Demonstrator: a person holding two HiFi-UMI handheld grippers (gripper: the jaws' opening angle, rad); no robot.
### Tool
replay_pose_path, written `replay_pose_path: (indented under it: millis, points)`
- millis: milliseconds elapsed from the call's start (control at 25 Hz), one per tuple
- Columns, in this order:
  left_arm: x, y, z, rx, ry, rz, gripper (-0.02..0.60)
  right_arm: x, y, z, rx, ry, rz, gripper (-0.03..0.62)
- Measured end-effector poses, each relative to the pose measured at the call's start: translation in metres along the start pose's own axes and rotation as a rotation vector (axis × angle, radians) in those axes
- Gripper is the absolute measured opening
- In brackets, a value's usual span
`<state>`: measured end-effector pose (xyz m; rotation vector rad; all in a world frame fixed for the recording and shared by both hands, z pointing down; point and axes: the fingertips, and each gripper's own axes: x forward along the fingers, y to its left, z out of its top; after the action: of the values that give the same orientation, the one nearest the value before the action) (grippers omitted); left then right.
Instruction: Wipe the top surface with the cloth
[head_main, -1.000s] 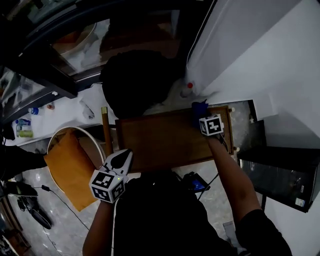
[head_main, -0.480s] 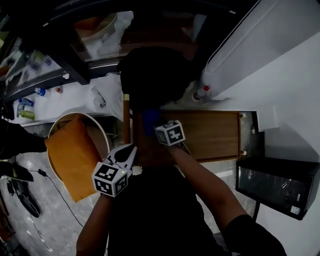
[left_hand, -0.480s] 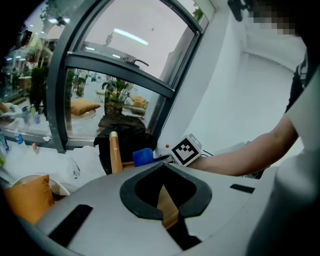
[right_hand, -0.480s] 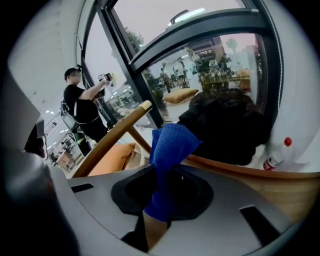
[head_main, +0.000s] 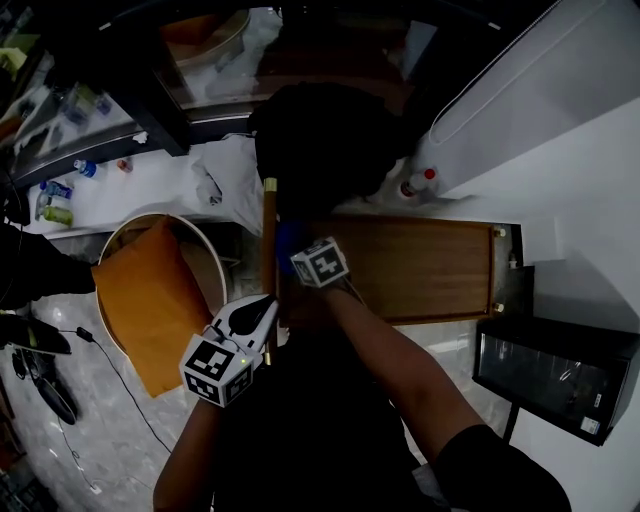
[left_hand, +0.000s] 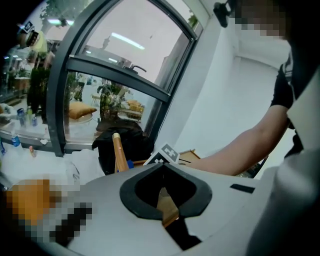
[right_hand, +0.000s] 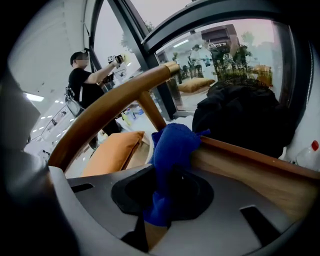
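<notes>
**Cloth at the left end of the wooden top**

White wall (head_main: 580, 150) fills the right of the head view, with a glazed dark-framed front beyond. Against the wall stands the wooden top (head_main: 420, 270), long, brown and bare along its length. A dark box (head_main: 555, 370) sits at its near right corner. To its left is a round chair with an orange cushion (head_main: 150, 300), and a wooden chair rail (head_main: 268, 240) runs just beside the top's left end. A black bag (head_main: 320, 135) lies behind that end.

The right gripper (right_hand: 162, 192) is reached across to the left end, its jaws pinching the blue cloth (right_hand: 172, 145), which bunches up from between them and touches the top's edge. The left gripper (left_hand: 162, 167) hangs nearer the person, off the top, with its jaw tips pressed together and nothing between them. A small red-capped bottle (head_main: 418, 182) stands by the wall.

Wiping appears to be under way. No streak or dust shows which part is done, so the whole stretch rightward may still need passes.
</notes>
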<state>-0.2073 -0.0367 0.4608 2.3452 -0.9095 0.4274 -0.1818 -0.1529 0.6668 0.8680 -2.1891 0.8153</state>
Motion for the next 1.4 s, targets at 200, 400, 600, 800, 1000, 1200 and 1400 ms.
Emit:
replay_pose_path:
  millis: [200, 400, 600, 800, 1000, 1200, 1400]
  points:
    - [-0.001, 0.001, -0.002, -0.014, 0.004, -0.003, 0.012, 0.005, 0.000, -0.007, -0.029, 0.022, 0.024, 0.066]
    - [0.002, -0.002, -0.005, -0.018, 0.010, -0.007, 0.012, 0.000, -0.001, -0.012, -0.096, 0.069, 0.004, 0.066]
    - [0.008, -0.015, -0.014, -0.004, 0.037, -0.030, 0.012, -0.012, -0.014, -0.022, -0.125, 0.081, -0.016, 0.066]
    - [0.027, -0.034, -0.016, -0.025, 0.063, -0.048, 0.012, -0.031, -0.032, -0.039, -0.104, 0.086, -0.028, 0.066]
    - [0.054, -0.060, -0.006, -0.012, 0.064, -0.068, 0.012, -0.059, -0.066, -0.054, -0.117, 0.095, -0.040, 0.066]
    - [0.081, -0.086, -0.003, -0.007, 0.076, -0.075, 0.012, -0.087, -0.097, -0.075, -0.113, 0.116, -0.039, 0.066]
    - [0.103, -0.106, 0.002, 0.001, 0.088, -0.077, 0.012, -0.113, -0.134, -0.087, -0.125, 0.116, -0.076, 0.066]
